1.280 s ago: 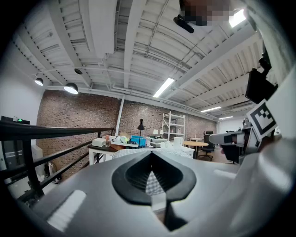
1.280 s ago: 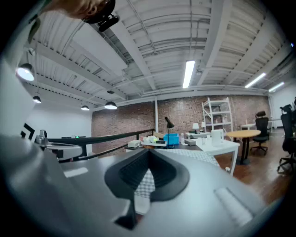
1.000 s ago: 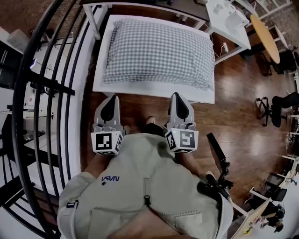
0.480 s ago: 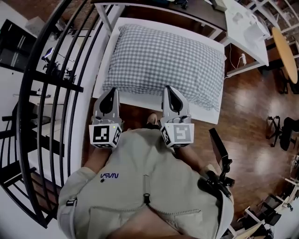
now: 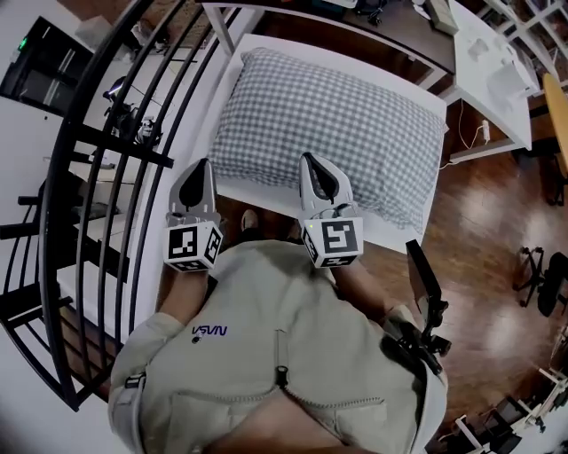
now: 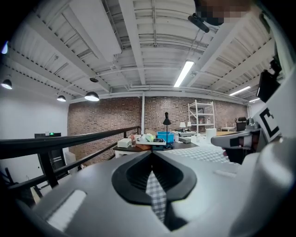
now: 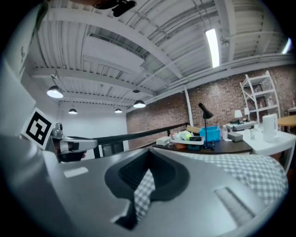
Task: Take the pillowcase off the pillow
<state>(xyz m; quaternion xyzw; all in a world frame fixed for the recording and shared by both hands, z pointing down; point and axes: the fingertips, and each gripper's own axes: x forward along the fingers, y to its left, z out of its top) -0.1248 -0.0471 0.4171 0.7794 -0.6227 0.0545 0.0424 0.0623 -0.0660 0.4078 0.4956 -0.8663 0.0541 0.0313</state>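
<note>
A pillow in a grey-and-white checked pillowcase [image 5: 337,133] lies flat on a white table [image 5: 399,235]. My left gripper [image 5: 199,165] is shut and empty, with its tip at the table's near left edge, just beside the pillow's near left corner. My right gripper [image 5: 311,160] is also shut and empty, its tip over the pillow's near edge. In the left gripper view the closed tips [image 6: 151,152] point level across the pillowcase [image 6: 199,152]. The right gripper view shows its closed tips [image 7: 149,150] and the checked cloth [image 7: 259,171] beyond them.
A black metal railing [image 5: 98,151] runs along the left. A dark desk with clutter [image 5: 373,13] stands behind the pillow's table, and a white table [image 5: 493,62] at the upper right. A black device [image 5: 422,284] hangs by my right hip above the wooden floor [image 5: 497,222].
Both grippers have moved forward from short of the table to the pillow's near edge, still shut. The view has swung so that the pillow lies closer and tilted.
</note>
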